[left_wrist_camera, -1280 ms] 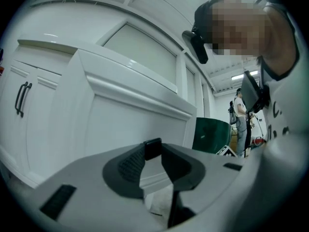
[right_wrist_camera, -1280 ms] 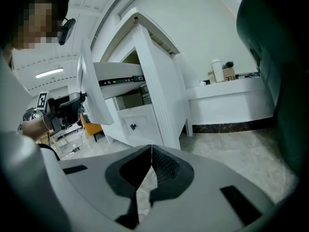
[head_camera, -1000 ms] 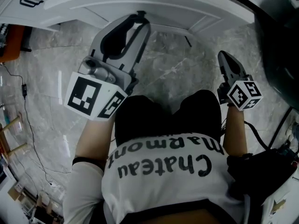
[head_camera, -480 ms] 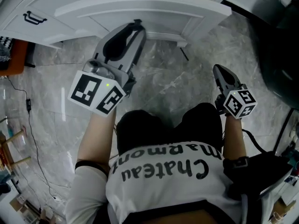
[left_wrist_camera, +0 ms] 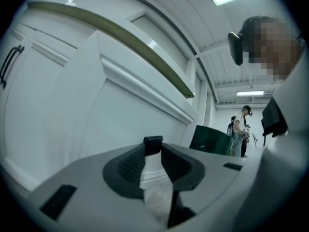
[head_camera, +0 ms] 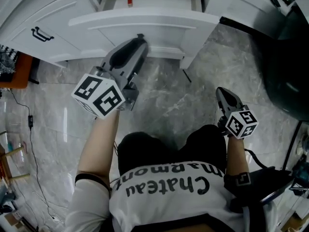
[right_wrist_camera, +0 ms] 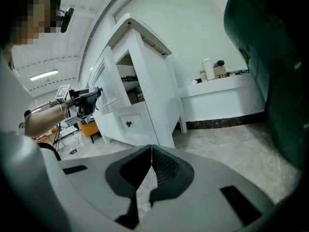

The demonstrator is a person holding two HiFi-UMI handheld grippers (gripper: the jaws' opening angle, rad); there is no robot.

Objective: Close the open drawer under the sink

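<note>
The white drawer front (head_camera: 164,25) juts out from the sink cabinet, and inside it shows a small red thing (head_camera: 129,2). My left gripper (head_camera: 140,36) points level at the middle of that front. In the left gripper view its tips (left_wrist_camera: 153,144) close on a small black block, seemingly the drawer's handle, with the white panel (left_wrist_camera: 111,105) right behind. My right gripper (head_camera: 221,91) hangs over the marble floor beside my right knee. Its jaws (right_wrist_camera: 151,148) meet with nothing between them, aimed at the cabinet's side.
A cabinet door with a black bar handle (head_camera: 42,33) is left of the drawer. A large dark green bin (head_camera: 289,57) stands at the right. An orange thing (head_camera: 12,64) and cables (head_camera: 29,124) lie at the left. People stand far off (left_wrist_camera: 240,129).
My left gripper has moved away from my body toward the cabinet, tips still at the drawer front. More of the cabinet and the drawer's inside shows. The right gripper has hardly moved.
</note>
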